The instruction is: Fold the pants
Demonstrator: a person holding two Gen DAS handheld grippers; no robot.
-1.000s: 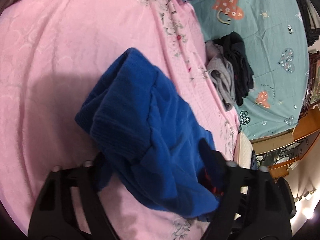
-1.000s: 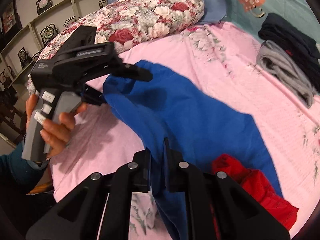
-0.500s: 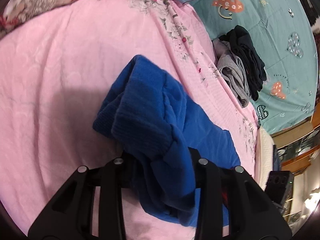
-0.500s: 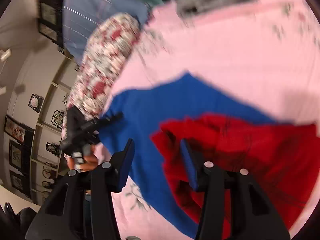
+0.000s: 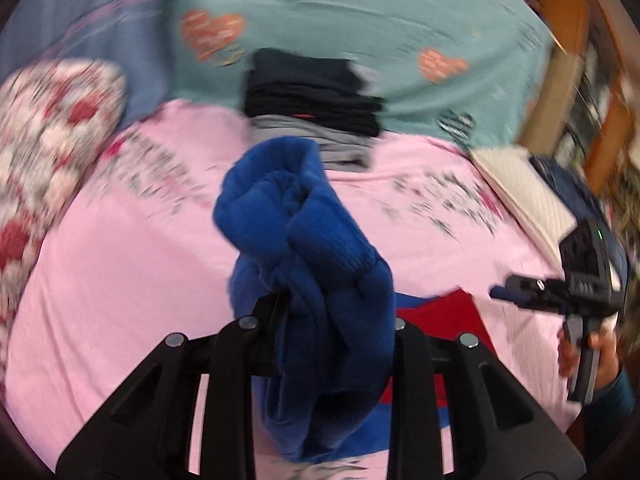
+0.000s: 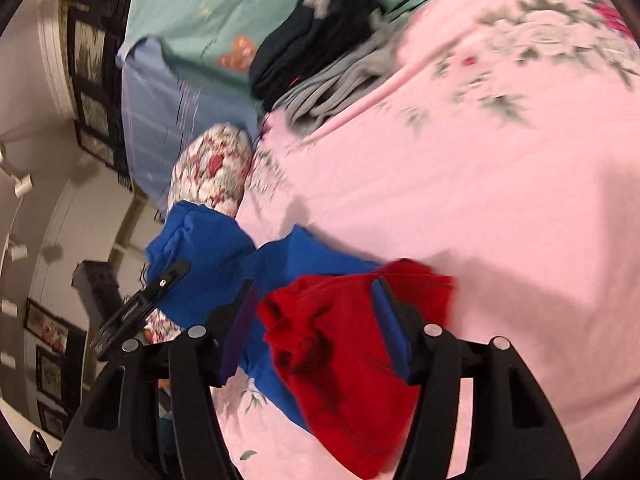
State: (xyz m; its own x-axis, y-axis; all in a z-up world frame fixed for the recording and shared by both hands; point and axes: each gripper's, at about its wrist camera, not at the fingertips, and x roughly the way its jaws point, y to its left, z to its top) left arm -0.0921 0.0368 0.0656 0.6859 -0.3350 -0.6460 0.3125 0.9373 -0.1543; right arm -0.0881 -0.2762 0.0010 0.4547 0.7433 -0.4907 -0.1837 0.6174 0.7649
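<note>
A bed fills both views, spread with a pink blanket [image 5: 120, 280] over a teal sheet with heart prints [image 5: 360, 12]; a floral pillow [image 5: 52, 128] lies at one side and a stack of dark and grey folded clothes [image 5: 312, 96] sits at the far edge of the pink area.

The blue pants [image 5: 320, 248] with their red part [image 6: 352, 340] are bunched and lifted partly off the bed, not flat. The left claw [image 5: 328, 320] is clenched on a thick wad of the blue fabric, which hangs over and between its fingers. The right claw [image 6: 316, 320] stands with its jaws spread around the red bundle, touching it on both sides, but not pinching it tight.

Judging from this, the fold is at an early or middle stage: no neat crease shows, and the garment would need laying out and smoothing before it could join the stack.

Motion blur smears both views. The pants' waistband, leg ends and overall outline cannot be made out, and whether the red fabric is a lining or a separate garment is unclear.
</note>
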